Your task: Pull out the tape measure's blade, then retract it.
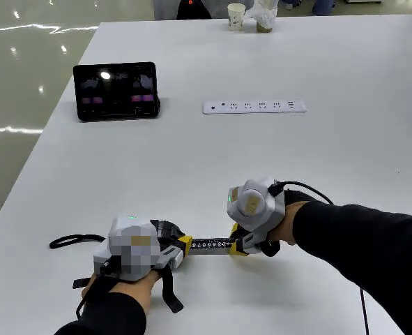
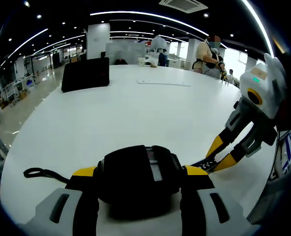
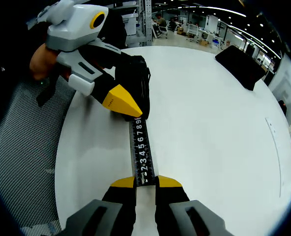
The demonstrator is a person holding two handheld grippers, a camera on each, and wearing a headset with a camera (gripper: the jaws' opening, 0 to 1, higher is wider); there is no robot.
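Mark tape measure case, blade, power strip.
tape measure case (image 2: pixel 138 172), left gripper view, middle of the black body.
blade (image 3: pixel 141 147), right gripper view, numbered face midway along the pulled-out length.
power strip (image 1: pixel 254 107), head view, middle of the white bar.

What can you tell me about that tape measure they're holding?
The tape measure has a chunky black case that looks like plastic or rubber. It sits low over the white table, clamped between the left gripper's yellow-tipped jaws. Its blade is pulled out a short way, dark with pale numbers, lying flat and straight. The right gripper pinches the blade's end. A black strap trails from the case across the table.
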